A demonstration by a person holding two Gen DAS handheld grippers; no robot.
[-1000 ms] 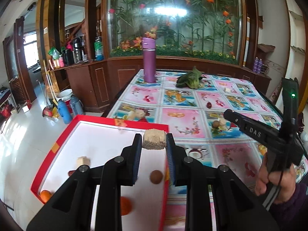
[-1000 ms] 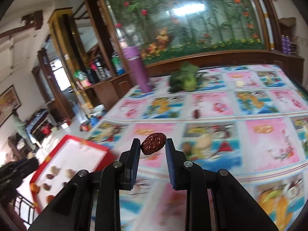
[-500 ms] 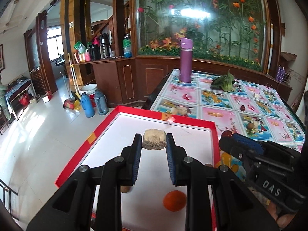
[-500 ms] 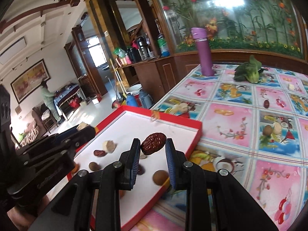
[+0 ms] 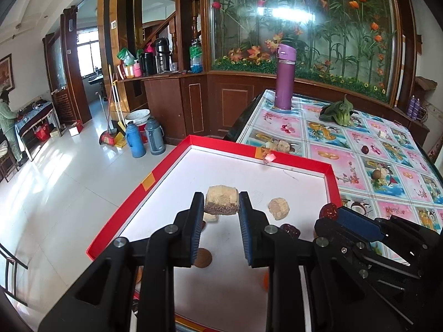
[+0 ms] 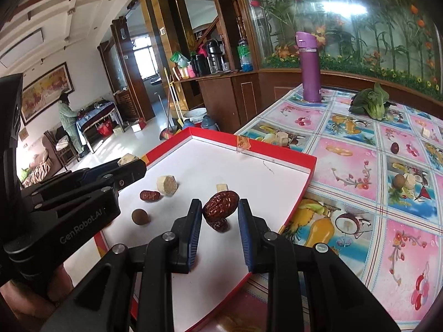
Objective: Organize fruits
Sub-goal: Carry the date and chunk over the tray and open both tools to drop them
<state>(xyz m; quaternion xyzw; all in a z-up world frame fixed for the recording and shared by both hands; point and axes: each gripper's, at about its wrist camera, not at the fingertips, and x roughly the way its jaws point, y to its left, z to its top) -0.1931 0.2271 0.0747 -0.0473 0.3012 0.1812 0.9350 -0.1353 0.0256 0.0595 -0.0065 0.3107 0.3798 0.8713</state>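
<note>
Tray (image 5: pixel 166 166) red-rimmed on fruit-print tablecloth (image 5: pixel 387 149) — tiled floor (image 5: pixel 69 188) beyond.

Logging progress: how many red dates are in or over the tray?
3 dates: one held in the right gripper, one on the tray beneath it, one farther left. Others may be hidden.

Orange fruit (image 5: pixel 266 280) mostly hidden behind left tool (image 5: pixel 221 207).

Your only readable text is "GenRobot.AI", printed in pale letters along the black body of your left tongs (image 6: pixel 130 167), seen from the right wrist view. No other lettering is legible in either view.
</note>
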